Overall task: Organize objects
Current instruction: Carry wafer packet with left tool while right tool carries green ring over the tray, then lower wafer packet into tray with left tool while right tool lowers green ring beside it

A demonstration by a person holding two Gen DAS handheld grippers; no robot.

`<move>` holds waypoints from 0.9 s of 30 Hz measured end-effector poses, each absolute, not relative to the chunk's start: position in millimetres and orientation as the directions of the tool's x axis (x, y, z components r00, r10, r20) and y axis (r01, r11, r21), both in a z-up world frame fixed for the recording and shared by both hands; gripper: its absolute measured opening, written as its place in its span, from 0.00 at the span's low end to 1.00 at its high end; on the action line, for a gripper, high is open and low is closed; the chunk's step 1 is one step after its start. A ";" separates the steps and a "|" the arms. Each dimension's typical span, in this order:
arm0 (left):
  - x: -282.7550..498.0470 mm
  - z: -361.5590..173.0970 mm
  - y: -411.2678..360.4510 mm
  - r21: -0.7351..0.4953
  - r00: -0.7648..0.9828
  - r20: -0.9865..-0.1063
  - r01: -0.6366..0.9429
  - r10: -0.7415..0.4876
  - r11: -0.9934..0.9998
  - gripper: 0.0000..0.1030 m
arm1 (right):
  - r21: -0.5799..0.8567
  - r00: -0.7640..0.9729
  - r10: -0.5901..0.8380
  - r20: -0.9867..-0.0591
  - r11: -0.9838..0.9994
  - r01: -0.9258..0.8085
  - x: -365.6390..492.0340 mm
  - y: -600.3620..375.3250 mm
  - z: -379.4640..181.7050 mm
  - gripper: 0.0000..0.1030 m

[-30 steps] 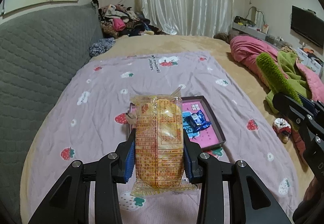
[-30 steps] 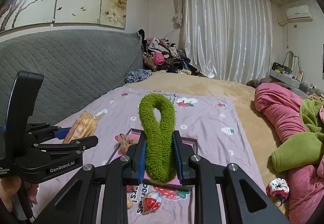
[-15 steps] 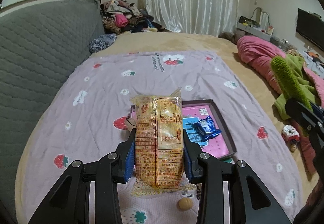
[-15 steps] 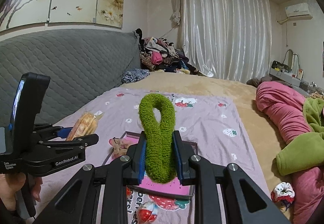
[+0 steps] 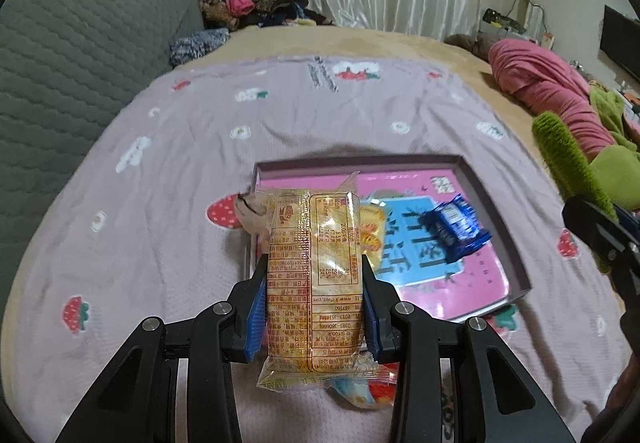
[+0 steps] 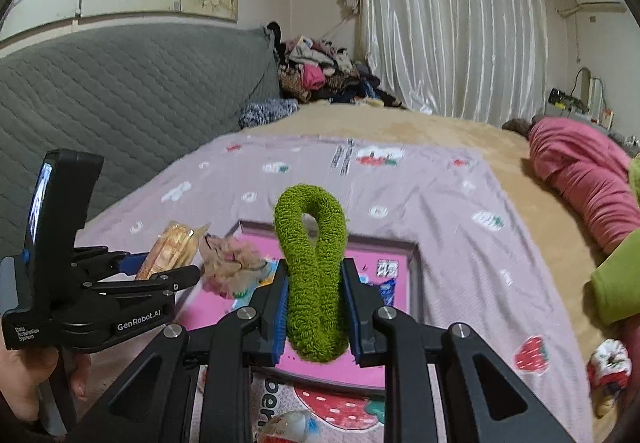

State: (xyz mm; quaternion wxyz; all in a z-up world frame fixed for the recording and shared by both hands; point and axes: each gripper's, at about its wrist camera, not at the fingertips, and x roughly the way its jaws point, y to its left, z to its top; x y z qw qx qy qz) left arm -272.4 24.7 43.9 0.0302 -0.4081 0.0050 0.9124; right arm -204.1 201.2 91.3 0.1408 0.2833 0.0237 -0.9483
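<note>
Currently, left wrist view: left gripper [image 5: 314, 307] jaws clamp an orange snack packet [image 5: 314, 283], held above the near-left corner of the pink tray [image 5: 496, 211] on the bed's strawberry blanket [image 5: 180, 147]; a blue wrapper [image 5: 456, 229] lies in the tray. Right wrist view: right gripper [image 6: 314, 313] jaws pinch a green fuzzy loop [image 6: 312, 275] over the tray.

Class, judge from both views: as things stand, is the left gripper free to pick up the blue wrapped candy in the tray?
Probably not: the left gripper is shut on the yellow snack packet, though the blue wrapped candy lies uncovered in the tray.
</note>
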 end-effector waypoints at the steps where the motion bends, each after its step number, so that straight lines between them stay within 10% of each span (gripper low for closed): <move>1: -275.6 37.3 24.1 -0.019 -0.661 -0.749 -0.059 0.054 -0.998 0.39 | 0.038 -0.797 -0.254 -0.549 -0.959 0.280 -205.6 202.0 84.1 0.24; 27: -324.5 -59.1 16.6 -0.059 -0.589 -0.803 -0.066 0.086 -0.996 0.40 | 0.018 -0.661 -0.205 -0.722 -0.960 0.278 -262.7 195.0 -23.5 0.26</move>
